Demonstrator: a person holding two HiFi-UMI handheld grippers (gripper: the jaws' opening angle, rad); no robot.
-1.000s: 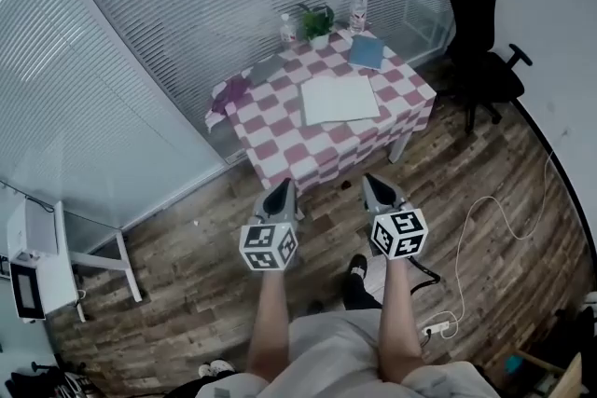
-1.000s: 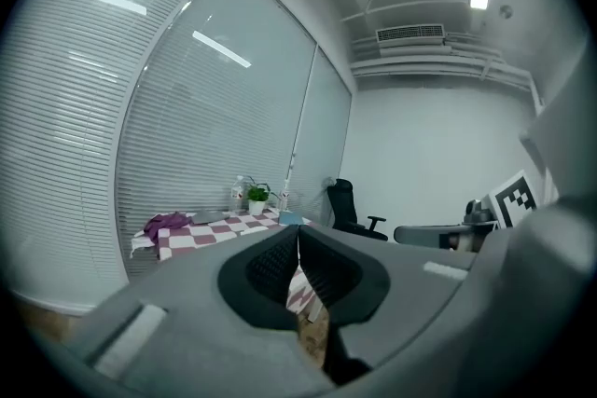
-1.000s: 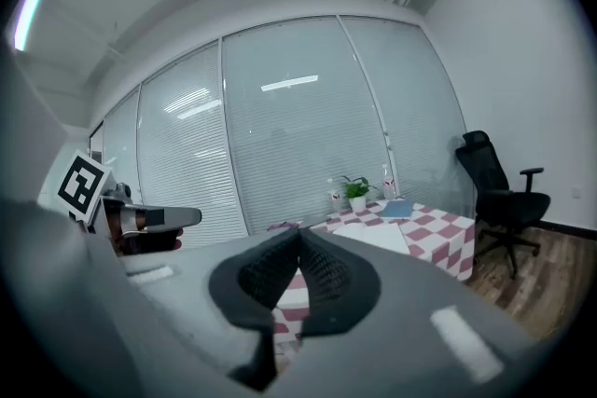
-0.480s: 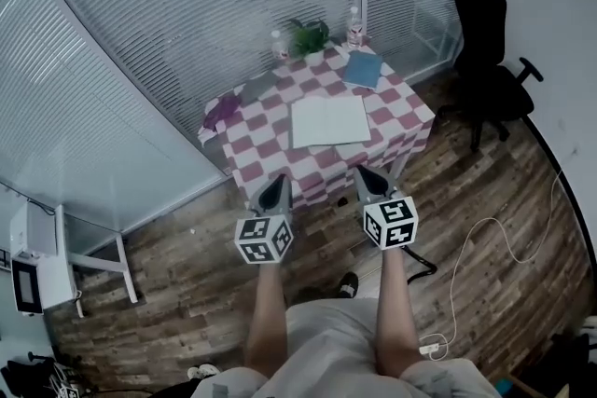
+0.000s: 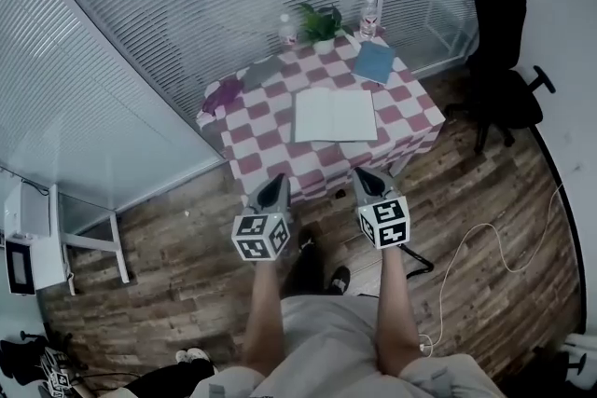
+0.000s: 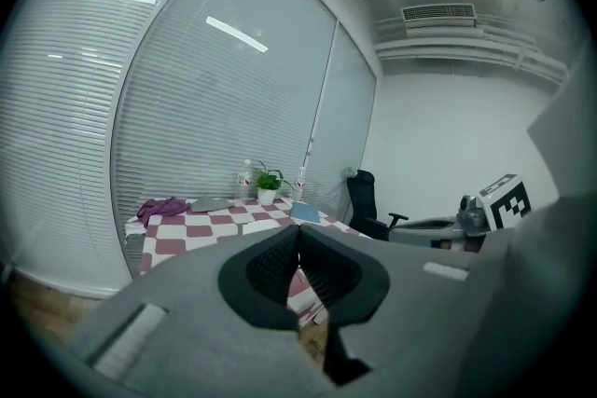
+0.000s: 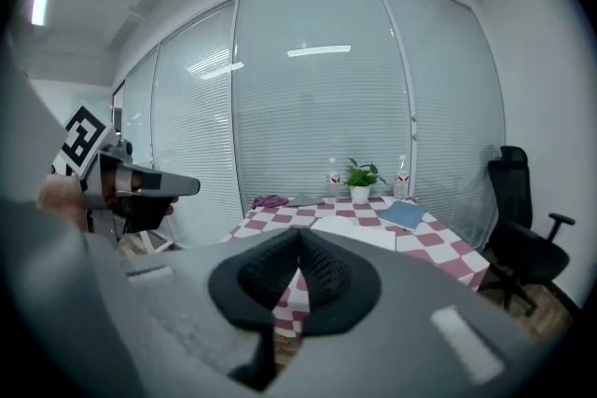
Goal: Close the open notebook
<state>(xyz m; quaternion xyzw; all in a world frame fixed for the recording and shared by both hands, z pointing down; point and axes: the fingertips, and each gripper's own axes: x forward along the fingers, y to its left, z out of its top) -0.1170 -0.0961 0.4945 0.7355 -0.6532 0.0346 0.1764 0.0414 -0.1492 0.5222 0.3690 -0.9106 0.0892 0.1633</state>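
open notebook (image 5: 335,115), upper centre: judged light, floppy | to be lifted by an outer page edge | left gripper (image 5: 276,184), right gripper (image 5: 365,176): pressed together, empty

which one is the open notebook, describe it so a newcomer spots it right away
Find the small table with the red-and-white checked cloth in front of the window blinds. The open notebook lies flat near its middle. It alone shows two white pages; the blue book nearer the window is closed and smaller.
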